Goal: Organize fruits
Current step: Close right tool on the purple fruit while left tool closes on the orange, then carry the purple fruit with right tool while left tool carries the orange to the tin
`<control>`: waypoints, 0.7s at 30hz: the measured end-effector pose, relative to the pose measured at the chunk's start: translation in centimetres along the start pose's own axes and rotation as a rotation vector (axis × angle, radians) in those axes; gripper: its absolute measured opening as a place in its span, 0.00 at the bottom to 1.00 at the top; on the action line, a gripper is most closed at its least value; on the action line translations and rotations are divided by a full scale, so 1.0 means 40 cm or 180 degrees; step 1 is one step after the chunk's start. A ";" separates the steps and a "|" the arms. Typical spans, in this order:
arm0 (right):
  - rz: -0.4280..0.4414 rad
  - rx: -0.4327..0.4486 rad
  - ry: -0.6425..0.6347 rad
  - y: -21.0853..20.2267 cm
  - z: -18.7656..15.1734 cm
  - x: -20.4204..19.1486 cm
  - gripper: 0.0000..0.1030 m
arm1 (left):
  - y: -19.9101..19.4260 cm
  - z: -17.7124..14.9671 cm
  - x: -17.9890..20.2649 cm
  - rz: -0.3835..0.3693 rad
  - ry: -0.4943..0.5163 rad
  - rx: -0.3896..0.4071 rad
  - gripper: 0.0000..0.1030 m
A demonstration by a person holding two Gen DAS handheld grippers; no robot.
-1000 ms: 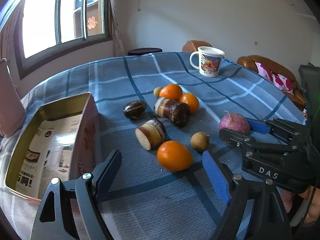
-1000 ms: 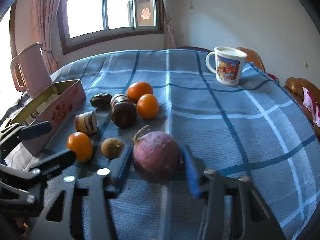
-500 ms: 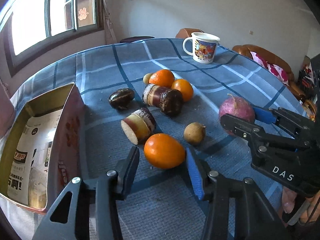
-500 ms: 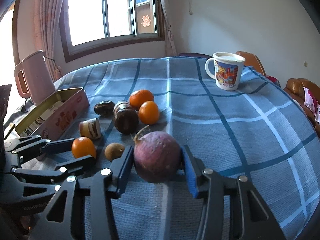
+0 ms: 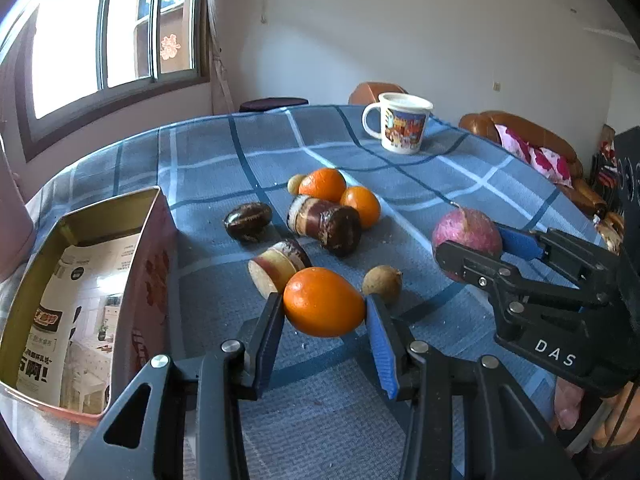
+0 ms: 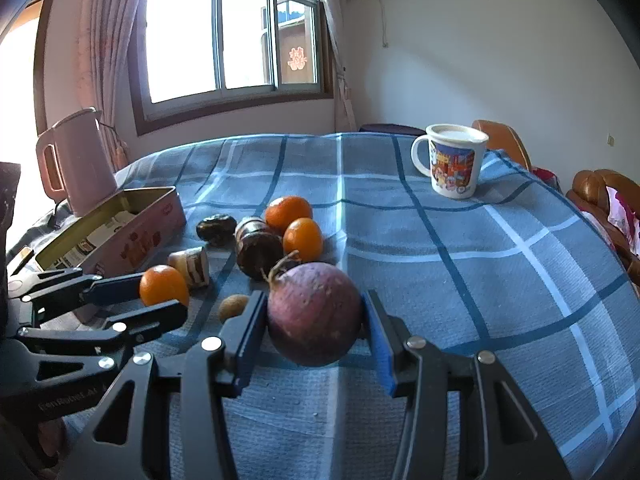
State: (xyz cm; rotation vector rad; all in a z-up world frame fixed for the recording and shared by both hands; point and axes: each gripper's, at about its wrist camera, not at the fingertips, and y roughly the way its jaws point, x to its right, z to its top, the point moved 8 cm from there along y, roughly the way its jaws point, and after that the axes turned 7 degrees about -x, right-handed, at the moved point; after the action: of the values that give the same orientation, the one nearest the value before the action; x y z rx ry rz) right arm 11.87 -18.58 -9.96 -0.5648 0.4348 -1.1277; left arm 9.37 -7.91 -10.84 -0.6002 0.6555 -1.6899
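My left gripper (image 5: 323, 301) is shut on an orange (image 5: 320, 314), one pad on each side, low over the blue checked cloth. In the right wrist view the same orange (image 6: 162, 284) sits between the left gripper (image 6: 160, 294) fingers at the left. My right gripper (image 6: 314, 300) is shut on a round purple radish (image 6: 314, 320) with a root tail. The radish (image 5: 464, 228) also shows at the right of the left wrist view. Whether either one rests on the cloth I cannot tell.
Loose on the cloth lie two oranges (image 5: 322, 184), two dark cane pieces (image 5: 324, 224), a dark nut-like fruit (image 5: 248, 220) and a small brown fruit (image 5: 382, 282). An open tin box (image 5: 152, 248) stands at the left, a mug (image 5: 402, 128) at the back, a pink kettle (image 6: 80, 168) behind the box.
The left gripper came forward around the near orange and its wide jaws closed onto it. The right gripper kept its hold on the radish and barely moved.
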 end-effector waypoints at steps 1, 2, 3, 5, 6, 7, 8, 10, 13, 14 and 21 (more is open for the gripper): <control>0.0001 0.0015 -0.0004 -0.002 0.000 0.000 0.49 | -0.004 0.001 -0.001 0.0002 -0.0005 0.0024 0.42; 0.0002 0.0030 -0.0009 -0.003 0.002 -0.002 0.49 | -0.010 0.002 -0.001 0.0009 -0.0006 0.0068 0.42; 0.0005 0.0051 -0.0016 -0.006 0.002 -0.003 0.49 | -0.013 0.004 -0.001 0.0010 -0.0001 0.0093 0.42; 0.0001 0.0087 -0.0032 -0.011 0.003 -0.004 0.49 | -0.020 0.005 0.001 0.0025 0.0009 0.0144 0.42; -0.0002 0.0101 -0.0040 -0.012 0.004 -0.005 0.49 | -0.023 0.005 0.001 0.0040 0.0010 0.0169 0.42; -0.0003 0.0124 -0.0050 -0.015 0.004 -0.006 0.49 | -0.025 0.007 0.000 0.0046 0.0011 0.0185 0.42; 0.0000 0.0137 -0.0059 -0.016 0.005 -0.006 0.49 | -0.027 0.007 0.001 0.0055 0.0013 0.0207 0.42; 0.0006 0.0172 -0.0071 -0.020 0.006 -0.007 0.49 | -0.032 0.008 0.001 0.0079 0.0018 0.0248 0.42; 0.0008 0.0211 -0.0082 -0.025 0.007 -0.009 0.49 | -0.038 0.010 0.003 0.0103 0.0021 0.0287 0.42; 0.0008 0.0220 -0.0087 -0.027 0.007 -0.010 0.49 | -0.039 0.011 0.003 0.0106 0.0020 0.0297 0.42; 0.0005 0.0303 -0.0117 -0.038 0.009 -0.015 0.49 | -0.052 0.013 -0.004 0.0125 -0.0022 0.0388 0.42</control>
State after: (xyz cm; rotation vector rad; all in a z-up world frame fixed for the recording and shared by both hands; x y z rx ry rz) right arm 10.76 -18.44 -8.71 -0.5008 0.3480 -1.1287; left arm 8.31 -7.47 -9.02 -0.5034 0.5517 -1.6772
